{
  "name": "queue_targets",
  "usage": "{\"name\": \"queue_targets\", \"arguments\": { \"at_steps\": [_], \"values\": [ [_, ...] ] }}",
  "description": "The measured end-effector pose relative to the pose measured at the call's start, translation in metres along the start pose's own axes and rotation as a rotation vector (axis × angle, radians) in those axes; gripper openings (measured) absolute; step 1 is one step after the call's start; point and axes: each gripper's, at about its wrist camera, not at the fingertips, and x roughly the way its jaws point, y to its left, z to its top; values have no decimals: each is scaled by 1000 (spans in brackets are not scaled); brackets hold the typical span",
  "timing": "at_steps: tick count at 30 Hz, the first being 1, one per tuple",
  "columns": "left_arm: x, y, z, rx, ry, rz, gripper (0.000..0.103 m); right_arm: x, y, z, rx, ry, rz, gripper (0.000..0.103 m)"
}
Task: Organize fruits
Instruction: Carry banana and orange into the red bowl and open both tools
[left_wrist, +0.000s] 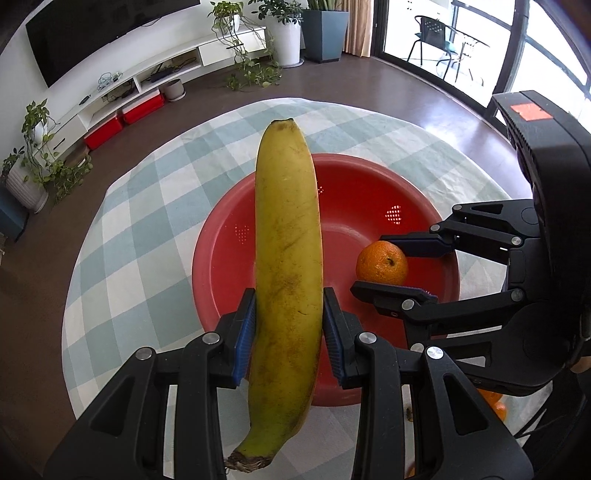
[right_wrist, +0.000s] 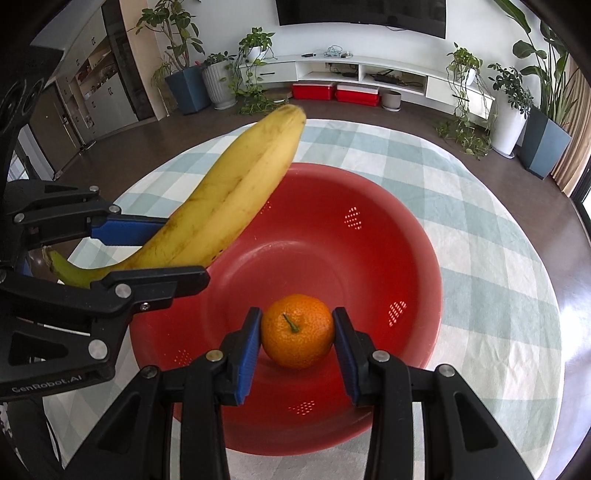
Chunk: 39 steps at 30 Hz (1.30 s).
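A living room, dark floor, trailing plants (right_wrist: 255, 48) along a white media shelf (right_wrist: 369, 74), and out front a table under a green-and-white checked tablecloth (right_wrist: 498, 295). Sitting on that cloth is a red perforated bowl (right_wrist: 369, 258), a colander by the look of its hole patches. The left gripper (left_wrist: 288, 328) is clamped tight on a banana (left_wrist: 286, 240) around its lower half, blue pads pressing both sides, the fruit held above the bowl's left rim with its stem end toward the gripper. The right gripper (right_wrist: 297, 336) has a mandarin orange (right_wrist: 297, 330) squeezed between its pads, stem facing up, held inside the bowl near the front wall.
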Motion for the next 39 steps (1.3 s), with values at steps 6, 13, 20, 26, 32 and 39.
{"name": "queue_targets", "arguments": {
  "at_steps": [6,13,20,26,32,39],
  "values": [
    [-4,-9,9,30,3,9,32,-1,2,-1,-6,11,16,41],
    [23,-16,14,41,75,23,32,-1,3,0,-33,12,-24,42],
    [25,-13,15,40,84,21,33,5,5,4,-42,30,-46,42],
    [21,-12,18,35,67,21,34,3,8,4,-64,28,-75,45],
    [18,-11,15,36,58,18,34,1,10,4,-81,28,-89,46],
    [-6,-9,5,13,-13,21,44,-12,6,-1,-63,-1,-91,66]
  ]
}}
